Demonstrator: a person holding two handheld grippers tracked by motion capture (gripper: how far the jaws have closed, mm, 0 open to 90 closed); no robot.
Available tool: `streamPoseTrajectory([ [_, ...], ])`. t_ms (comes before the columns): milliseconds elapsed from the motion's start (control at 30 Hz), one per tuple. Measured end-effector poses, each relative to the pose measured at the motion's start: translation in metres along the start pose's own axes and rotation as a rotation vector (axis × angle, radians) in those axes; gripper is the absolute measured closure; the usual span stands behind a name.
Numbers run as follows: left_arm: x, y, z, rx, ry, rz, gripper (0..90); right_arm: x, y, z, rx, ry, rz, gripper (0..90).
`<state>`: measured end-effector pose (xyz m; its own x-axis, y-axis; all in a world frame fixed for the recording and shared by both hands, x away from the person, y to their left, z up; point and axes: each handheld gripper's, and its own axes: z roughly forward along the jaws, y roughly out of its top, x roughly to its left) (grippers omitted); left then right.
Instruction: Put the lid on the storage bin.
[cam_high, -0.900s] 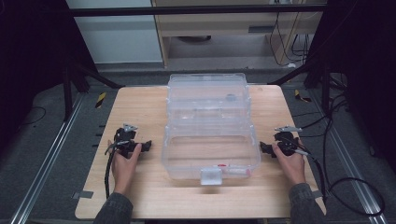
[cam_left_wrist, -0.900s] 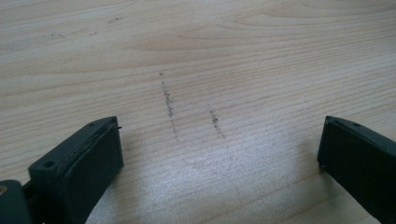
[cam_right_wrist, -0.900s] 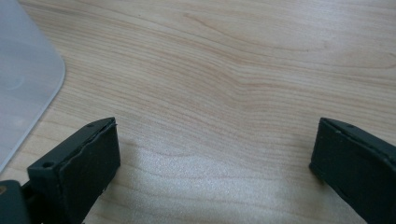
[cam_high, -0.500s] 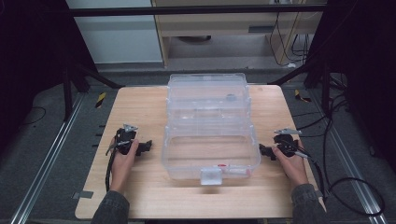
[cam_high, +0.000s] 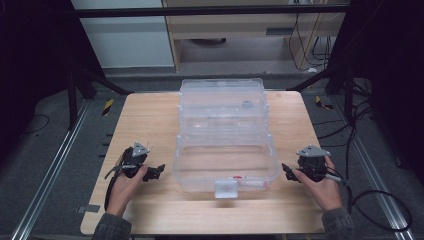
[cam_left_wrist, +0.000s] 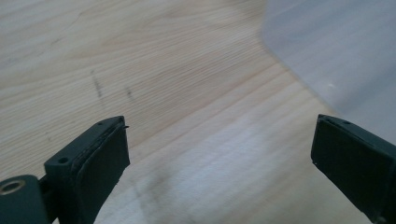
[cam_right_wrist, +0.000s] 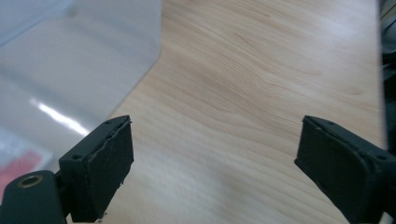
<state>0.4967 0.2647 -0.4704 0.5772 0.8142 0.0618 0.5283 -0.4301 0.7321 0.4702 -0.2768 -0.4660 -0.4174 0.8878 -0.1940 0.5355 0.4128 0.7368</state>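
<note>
Plainly, a clear plastic box (cam_high: 225, 145), seemingly lidded, sits on the pale wooden table (cam_high: 145, 115); left gripper (cam_high: 159, 171) and right gripper (cam_high: 286, 171) gape empty, dark room around.

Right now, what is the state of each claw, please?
Left claw: open, holding nothing, beside the clear plastic box.
Right claw: open, holding nothing.
</note>
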Motion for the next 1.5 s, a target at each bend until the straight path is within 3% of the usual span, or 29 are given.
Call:
streamPoseTrajectory([
  [33, 0.000, 0.000, 0.000, 0.000, 0.000, 0.000, 3.9, 0.001, 0.002, -0.007, 0.007, 0.000, -0.030, 12.2],
  [100, -0.008, 0.006, -0.015, -0.015, -0.007, 0.050, 4.0, 0.003, 0.008, -0.019, 0.028, 0.012, -0.066, 12.8],
  [167, -0.010, 0.009, -0.020, -0.020, -0.019, 0.055, 3.9, 0.003, 0.012, -0.024, 0.043, 0.012, -0.093, 13.0],
  [200, -0.013, 0.016, -0.030, -0.028, -0.047, 0.076, 3.9, 0.003, 0.024, -0.033, 0.062, 0.007, -0.145, 13.1],
  [233, -0.013, 0.016, -0.030, -0.028, -0.047, 0.076, 3.9, 0.002, 0.031, -0.037, 0.064, 0.015, -0.165, 12.7],
  [267, -0.016, 0.023, -0.040, -0.023, -0.062, 0.115, 3.8, 0.000, 0.037, -0.040, 0.061, 0.031, -0.181, 12.1],
  [300, -0.016, 0.023, -0.040, -0.023, -0.062, 0.115, 3.8, 0.000, 0.037, -0.040, 0.061, 0.031, -0.181, 12.1],
  [333, -0.018, 0.026, -0.044, -0.027, -0.073, 0.126, 3.9, -0.004, 0.051, -0.044, 0.062, 0.066, -0.202, 12.7],
  [367, -0.019, 0.029, -0.047, -0.034, -0.090, 0.131, 3.9, -0.004, 0.051, -0.044, 0.062, 0.066, -0.202, 12.7],
  [400, -0.021, 0.036, -0.052, -0.048, -0.119, 0.127, 3.9, -0.008, 0.063, -0.046, 0.071, 0.086, -0.224, 12.8],
  [433, -0.021, 0.036, -0.052, -0.048, -0.119, 0.127, 3.9, -0.008, 0.063, -0.046, 0.071, 0.086, -0.224, 12.8],
  [500, -0.025, 0.044, -0.056, -0.057, -0.126, 0.141, 3.8, -0.013, 0.086, -0.050, 0.084, 0.105, -0.277, 16.0],
  [533, -0.025, 0.044, -0.056, -0.057, -0.126, 0.141, 3.7, -0.013, 0.086, -0.050, 0.084, 0.105, -0.277, 16.0],
  [567, -0.029, 0.050, -0.057, -0.045, -0.119, 0.163, 3.7, -0.016, 0.099, -0.052, 0.071, 0.128, -0.281, 19.9],
  [633, -0.031, 0.052, -0.057, -0.044, -0.124, 0.171, 3.8, -0.017, 0.106, -0.052, 0.070, 0.130, -0.286, 19.9],
  [667, -0.036, 0.057, -0.058, -0.044, -0.137, 0.202, 3.6, -0.017, 0.117, -0.052, 0.073, 0.136, -0.317, 22.1],
  [733, -0.040, 0.061, -0.060, -0.053, -0.143, 0.224, 3.5, -0.017, 0.129, -0.051, 0.079, 0.140, -0.346, 23.4],
  [900, -0.043, 0.071, -0.062, -0.077, -0.165, 0.226, 3.2, -0.015, 0.155, -0.051, 0.080, 0.160, -0.394, 28.2],
  [1000, -0.050, 0.078, -0.062, -0.059, -0.187, 0.257, 3.2, -0.011, 0.182, -0.052, 0.064, 0.184, -0.432, 35.6],
  [1133, -0.058, 0.084, -0.063, -0.062, -0.209, 0.286, 3.4, -0.004, 0.203, -0.049, 0.064, 0.209, -0.499, 43.8],
  [1500, -0.077, 0.094, -0.058, -0.042, -0.248, 0.360, 3.7, 0.018, 0.240, -0.029, 0.099, 0.258, -0.637, 58.6],
])
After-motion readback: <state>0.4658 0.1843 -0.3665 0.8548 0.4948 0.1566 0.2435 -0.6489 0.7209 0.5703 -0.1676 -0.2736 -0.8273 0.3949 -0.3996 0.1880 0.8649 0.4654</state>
